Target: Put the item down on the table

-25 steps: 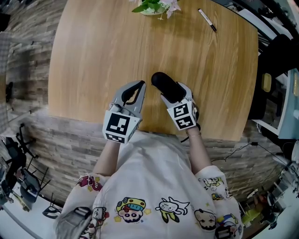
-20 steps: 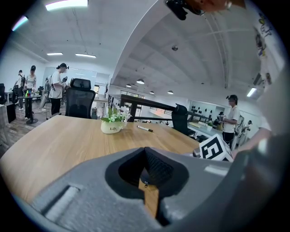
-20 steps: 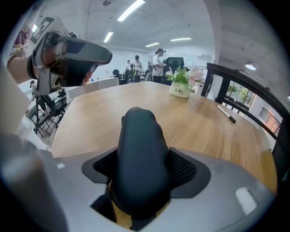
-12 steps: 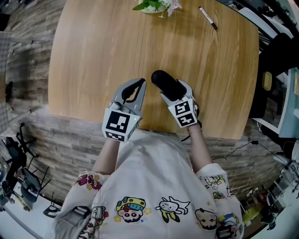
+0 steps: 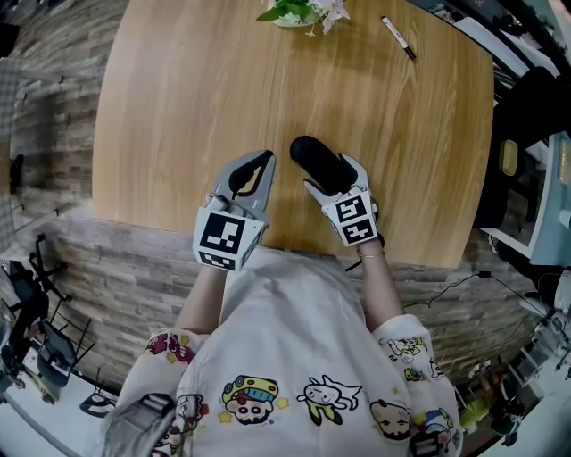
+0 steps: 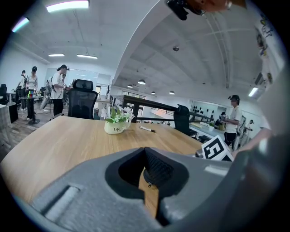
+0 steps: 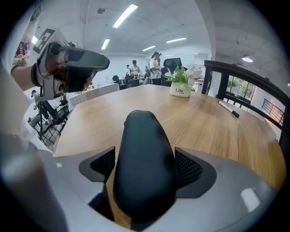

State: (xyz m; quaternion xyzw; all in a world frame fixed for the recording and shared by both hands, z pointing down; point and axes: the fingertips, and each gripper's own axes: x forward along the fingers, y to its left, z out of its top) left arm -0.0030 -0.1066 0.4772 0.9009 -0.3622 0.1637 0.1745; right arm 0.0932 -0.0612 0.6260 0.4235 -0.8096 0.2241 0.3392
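Note:
A black, rounded oblong item (image 5: 314,161) lies on the wooden table (image 5: 196,89) near its front edge. My right gripper (image 5: 332,176) reaches round its near end, and its jaws are opening. In the right gripper view the item (image 7: 144,154) fills the gap between the ribbed pads (image 7: 187,168), and a sliver of wood shows at the left pad, so the grip looks loose. To the left, my left gripper (image 5: 261,164) hovers over the table with its fingertips together and nothing between them. Its own view shows the left gripper (image 6: 147,171) with the pads meeting.
A white pot of flowers (image 5: 294,11) stands at the table's far edge, with a black marker pen (image 5: 395,37) to its right. Office chairs and people stand beyond the table in the left gripper view. The table's front edge runs just under both grippers.
The right gripper's fingers stand slightly wider round the black item, which stays where it was on the table. The left gripper has barely shifted.

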